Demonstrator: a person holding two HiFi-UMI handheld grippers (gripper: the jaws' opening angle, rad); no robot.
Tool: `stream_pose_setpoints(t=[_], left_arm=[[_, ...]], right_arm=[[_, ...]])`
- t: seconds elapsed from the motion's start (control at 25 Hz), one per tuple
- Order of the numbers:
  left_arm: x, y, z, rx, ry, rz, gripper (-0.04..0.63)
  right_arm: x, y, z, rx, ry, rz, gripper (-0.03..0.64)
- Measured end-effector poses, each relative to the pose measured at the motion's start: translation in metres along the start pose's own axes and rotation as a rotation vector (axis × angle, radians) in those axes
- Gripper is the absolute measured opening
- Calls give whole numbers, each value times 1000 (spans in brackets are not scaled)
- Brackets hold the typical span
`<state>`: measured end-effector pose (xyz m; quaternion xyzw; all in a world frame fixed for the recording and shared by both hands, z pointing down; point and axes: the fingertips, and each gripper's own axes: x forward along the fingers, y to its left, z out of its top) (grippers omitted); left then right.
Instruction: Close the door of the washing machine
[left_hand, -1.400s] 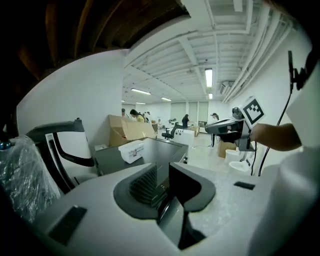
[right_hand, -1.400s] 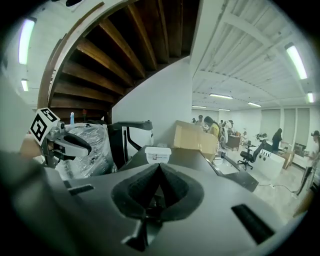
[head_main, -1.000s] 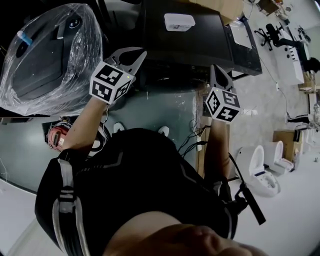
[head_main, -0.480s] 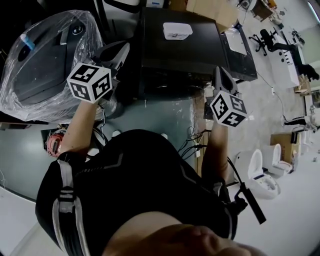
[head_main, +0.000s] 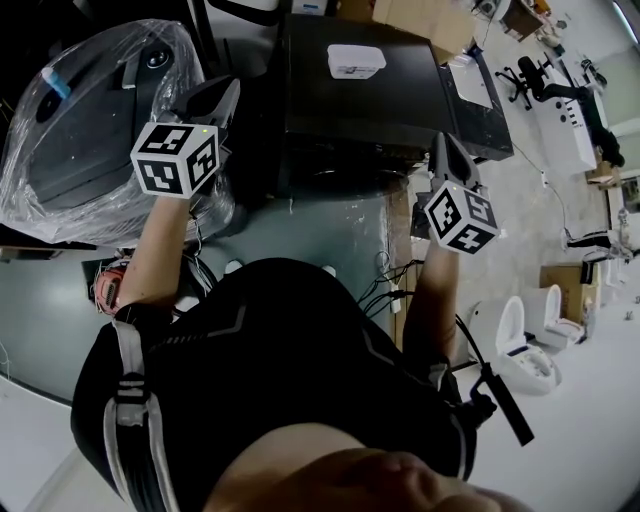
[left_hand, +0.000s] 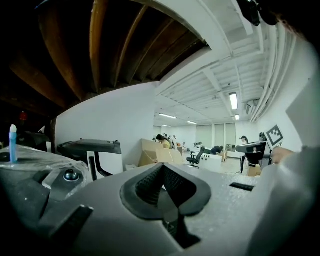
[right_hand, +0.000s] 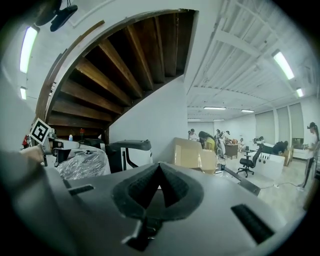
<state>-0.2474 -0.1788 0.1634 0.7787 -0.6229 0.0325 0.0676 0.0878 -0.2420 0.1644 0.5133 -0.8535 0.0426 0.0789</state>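
Both bare forearms reach forward from the body, well apart. The left forearm (head_main: 160, 245) carries the grey two-jaw left tongs (head_main: 222, 92) behind a white cube with black square markers (head_main: 176, 160). Its jaws are pressed together, with nothing between them. The right forearm (head_main: 432, 300) holds the matching right tongs (head_main: 442, 148) and its own marker cube (head_main: 460, 218), jaws likewise together and empty. Both tongs point roughly level.

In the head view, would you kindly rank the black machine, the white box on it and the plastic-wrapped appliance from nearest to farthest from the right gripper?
1. The black machine, just ahead of the right gripper.
2. The white box, on the machine's top, further back and to the left.
3. The plastic-wrapped appliance, at the far left.
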Motion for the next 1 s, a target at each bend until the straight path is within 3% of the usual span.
stream_pose_setpoints(t=[0.24,0.76,1.0], left_arm=[[1,10,-3,46,-9,70,4],[12,-3,-1,61,-8,57,4],[22,-9,4,112,-2,27,4]], right_arm=[[-2,-1,1,-15,11,-3,3],[-9,3,10,-11,-22,-19,3],[-12,-1,8,-20,-11,-45,3]])
